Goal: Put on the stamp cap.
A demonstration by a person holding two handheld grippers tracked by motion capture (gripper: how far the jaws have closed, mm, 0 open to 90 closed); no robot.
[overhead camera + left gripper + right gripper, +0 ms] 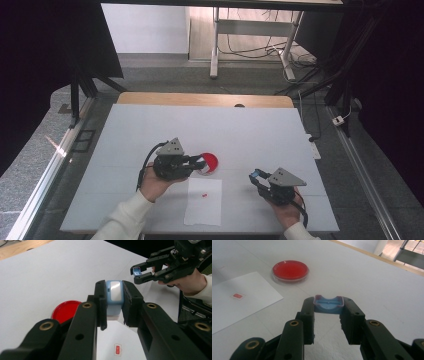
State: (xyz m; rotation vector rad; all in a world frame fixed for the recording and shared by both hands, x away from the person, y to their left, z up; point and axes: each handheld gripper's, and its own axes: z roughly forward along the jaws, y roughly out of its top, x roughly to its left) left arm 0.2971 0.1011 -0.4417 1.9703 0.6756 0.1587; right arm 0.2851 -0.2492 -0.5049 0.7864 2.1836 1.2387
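Gripping pale blue stamp body point(114, 296) between my left gripper point(114, 305) pads, clamped tight, shiny face toward camera. Red ink dish point(65, 311) sits on table just left of and below those jaws; I see white paper sheet point(117, 342) beneath them, small red stamped mark point(117, 350) on it. My right gripper point(328, 313) closed on blue cap point(328, 304), pinched at fingertips, hollow side up. Ink dish well beyond those fingertips, off to left.

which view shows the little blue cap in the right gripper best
The right gripper view: the blue cap sits close up between the fingers, hollow side showing. The left gripper view shows it small and far off; the high view shows a blue speck.
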